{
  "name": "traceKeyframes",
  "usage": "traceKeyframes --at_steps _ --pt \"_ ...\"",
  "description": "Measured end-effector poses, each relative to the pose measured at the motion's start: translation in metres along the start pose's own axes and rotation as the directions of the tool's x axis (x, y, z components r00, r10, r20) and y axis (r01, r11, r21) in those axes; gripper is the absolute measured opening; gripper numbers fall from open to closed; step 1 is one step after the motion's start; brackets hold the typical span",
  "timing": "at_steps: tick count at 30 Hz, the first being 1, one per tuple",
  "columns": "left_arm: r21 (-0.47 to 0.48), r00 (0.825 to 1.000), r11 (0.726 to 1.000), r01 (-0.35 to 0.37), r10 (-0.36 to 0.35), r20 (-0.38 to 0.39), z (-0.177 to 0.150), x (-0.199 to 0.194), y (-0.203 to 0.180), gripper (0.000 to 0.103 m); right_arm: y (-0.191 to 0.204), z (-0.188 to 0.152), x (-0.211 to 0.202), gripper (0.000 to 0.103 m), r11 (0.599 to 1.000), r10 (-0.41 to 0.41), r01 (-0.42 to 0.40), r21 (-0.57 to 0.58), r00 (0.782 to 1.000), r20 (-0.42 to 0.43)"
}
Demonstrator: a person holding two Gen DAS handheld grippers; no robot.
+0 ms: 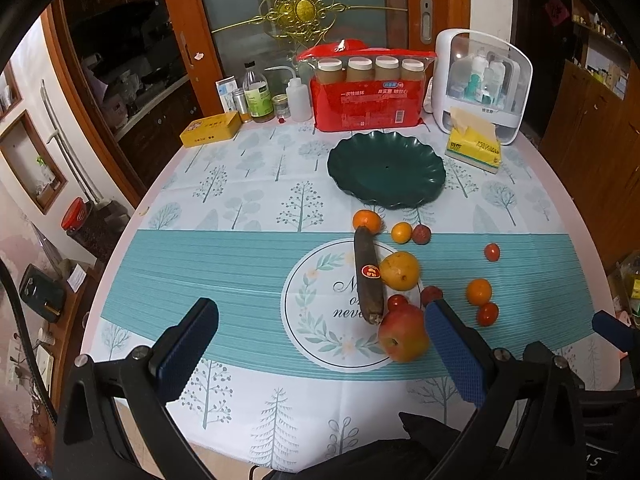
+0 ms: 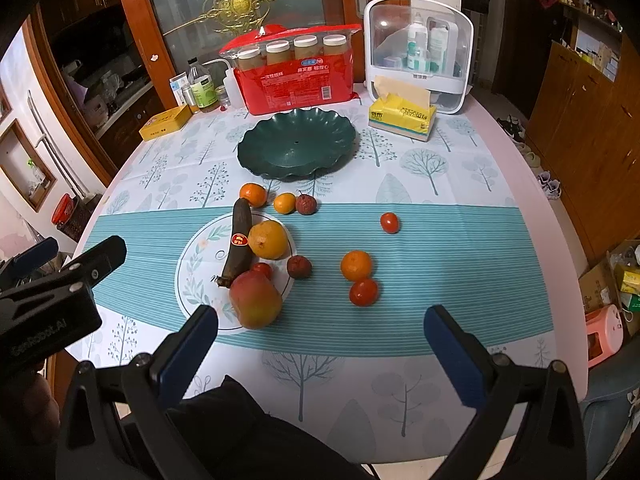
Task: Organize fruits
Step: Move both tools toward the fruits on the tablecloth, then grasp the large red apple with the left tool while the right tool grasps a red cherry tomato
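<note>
Loose fruit lies mid-table: a dark overripe banana point(image 1: 367, 276) point(image 2: 239, 236), a red-yellow apple point(image 1: 403, 334) point(image 2: 255, 300), a yellow pear point(image 1: 400, 270) point(image 2: 268, 239), several oranges and small red fruits. An empty dark green scalloped plate point(image 1: 386, 168) point(image 2: 296, 144) stands behind them. My left gripper point(image 1: 320, 320) is open and empty above the near table, left of the apple. My right gripper point(image 2: 320, 328) is open and empty, with the apple by its left finger point(image 2: 188, 344). The left gripper also shows at the left of the right wrist view point(image 2: 60, 260).
At the table's back stand a red pack of jars point(image 1: 368, 88), a white cosmetics case point(image 1: 480, 84), a yellow tissue box point(image 1: 474, 142), bottles point(image 1: 258, 92) and a yellow tin point(image 1: 210, 128). Wooden cabinets lie right; a glass door is behind.
</note>
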State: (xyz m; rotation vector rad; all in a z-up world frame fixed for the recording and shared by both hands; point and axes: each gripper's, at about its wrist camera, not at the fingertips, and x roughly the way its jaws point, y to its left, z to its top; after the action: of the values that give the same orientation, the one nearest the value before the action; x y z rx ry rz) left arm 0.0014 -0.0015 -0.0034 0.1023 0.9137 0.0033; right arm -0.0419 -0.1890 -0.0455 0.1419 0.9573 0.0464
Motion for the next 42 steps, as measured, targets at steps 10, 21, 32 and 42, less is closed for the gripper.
traceKeyframes --at_steps 10,21,32,42 --pt "-0.004 1.0 1.0 0.01 -0.01 -0.002 0.001 0.002 0.0 0.102 0.001 0.0 -0.001 0.103 1.0 0.003 -0.003 -0.016 1.0 0.002" --pt "-0.01 0.997 0.997 0.079 -0.079 -0.019 0.001 0.011 -0.001 0.102 -0.007 -0.001 -0.001 0.103 1.0 0.005 -0.005 0.006 1.0 0.001" --pt "-0.005 0.99 0.994 0.113 -0.113 -0.078 -0.002 0.029 -0.011 0.102 -0.021 0.0 0.008 0.103 0.999 -0.005 0.005 0.037 1.0 0.002" --pt "0.011 0.974 0.991 0.136 -0.131 -0.185 -0.008 0.066 -0.028 0.102 -0.049 0.004 0.025 0.103 0.998 -0.027 0.021 0.065 0.996 0.082"
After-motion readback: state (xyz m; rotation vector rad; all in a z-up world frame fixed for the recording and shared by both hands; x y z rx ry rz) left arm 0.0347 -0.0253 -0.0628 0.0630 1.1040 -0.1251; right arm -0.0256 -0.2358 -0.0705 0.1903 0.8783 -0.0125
